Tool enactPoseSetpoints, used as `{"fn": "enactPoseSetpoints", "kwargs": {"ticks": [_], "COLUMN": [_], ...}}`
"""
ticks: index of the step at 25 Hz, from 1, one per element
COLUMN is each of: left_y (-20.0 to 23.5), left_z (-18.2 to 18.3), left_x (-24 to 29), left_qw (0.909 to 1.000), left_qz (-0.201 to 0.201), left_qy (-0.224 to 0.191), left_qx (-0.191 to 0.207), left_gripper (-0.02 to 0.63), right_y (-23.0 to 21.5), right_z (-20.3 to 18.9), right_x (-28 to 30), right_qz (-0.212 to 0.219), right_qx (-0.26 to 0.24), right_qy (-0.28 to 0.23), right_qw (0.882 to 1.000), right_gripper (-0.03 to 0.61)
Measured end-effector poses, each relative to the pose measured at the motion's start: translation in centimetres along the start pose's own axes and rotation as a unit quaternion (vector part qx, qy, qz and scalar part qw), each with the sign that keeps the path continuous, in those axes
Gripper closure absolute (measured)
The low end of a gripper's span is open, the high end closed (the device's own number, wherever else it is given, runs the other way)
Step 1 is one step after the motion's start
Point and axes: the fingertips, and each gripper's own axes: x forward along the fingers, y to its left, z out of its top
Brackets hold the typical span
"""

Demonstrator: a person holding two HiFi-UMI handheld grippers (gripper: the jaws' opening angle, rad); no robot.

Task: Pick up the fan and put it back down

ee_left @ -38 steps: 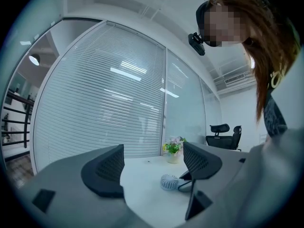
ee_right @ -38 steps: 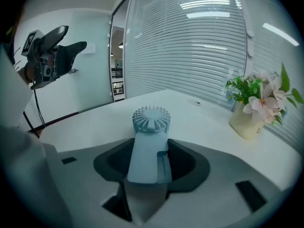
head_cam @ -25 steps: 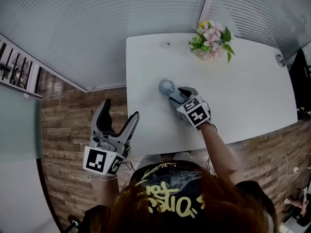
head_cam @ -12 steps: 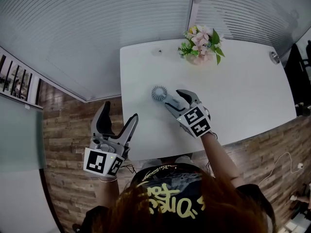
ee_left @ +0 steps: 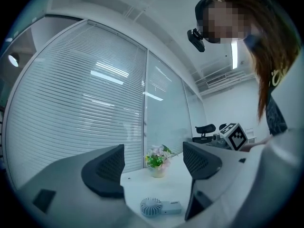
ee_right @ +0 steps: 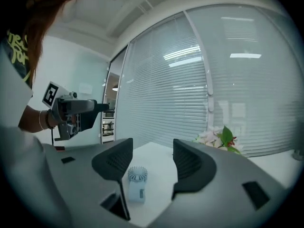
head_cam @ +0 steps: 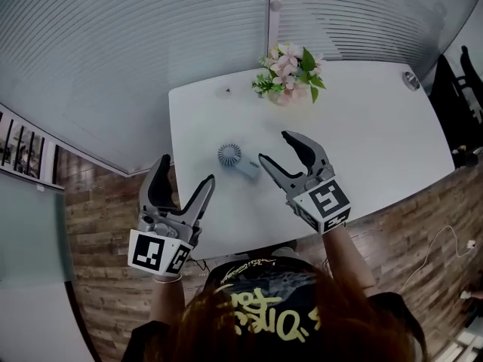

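Note:
A small pale-blue hand fan [head_cam: 230,155] lies flat on the white table [head_cam: 362,142], its handle pointing toward the person. It also shows low in the left gripper view as the fan [ee_left: 151,206] and in the right gripper view as the fan [ee_right: 137,175]. My right gripper [head_cam: 275,148] hangs above the table just right of the fan, open, with nothing between its jaws [ee_right: 152,163]. My left gripper [head_cam: 185,172] is held off the table's left edge, open and empty [ee_left: 152,164], pointing level across the table.
A vase of pink flowers [head_cam: 287,72] stands at the table's far edge. A small round fitting [head_cam: 411,80] sits at the far right corner. Slatted blinds on a glass wall [head_cam: 151,44] run behind the table, and the wood floor [head_cam: 106,225] lies to the left.
The right gripper's jaws came off the fan's handle and the gripper rose up and to the right. The fan stays lying on the table. The left gripper shifted slightly.

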Motion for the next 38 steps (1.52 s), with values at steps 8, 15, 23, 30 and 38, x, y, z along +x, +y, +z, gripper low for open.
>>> {"fn": "enactPoseSetpoints", "kwargs": {"ticks": [8,15,23,30,38], "left_y": [-2.3,-3.4,-4.1,-3.9,-3.7], "left_z": [1.3,2.1,2.1,2.1,2.2], "left_x": [1.9,2.5,3.0,3.0,2.7], "left_qw": [0.9995,0.9990,0.9986,0.9988,0.9990], "left_qz": [-0.028,-0.042,-0.049,-0.045,-0.031], "left_qy": [-0.011,-0.015,-0.017,-0.019,-0.026], "left_qx": [0.007,0.011,0.010,0.008,0.020], "left_gripper": [0.233,0.235,0.236,0.241,0.312], "right_y": [-2.8,-4.2,-4.8,-5.1,-5.0], "right_z": [4.2,5.8,5.8,6.1,6.3], "right_x": [-5.0,-8.3,-9.5,-9.9,-10.3], "right_qz": [-0.045,-0.077,-0.092,-0.102,-0.107], "right_qx": [-0.010,-0.014,-0.007,-0.003,-0.003], "right_qy": [-0.066,-0.099,-0.110,-0.119,-0.133], "right_qw": [0.997,0.992,0.990,0.988,0.985], "right_gripper": [0.328,0.328,0.330,0.330,0.331]}}
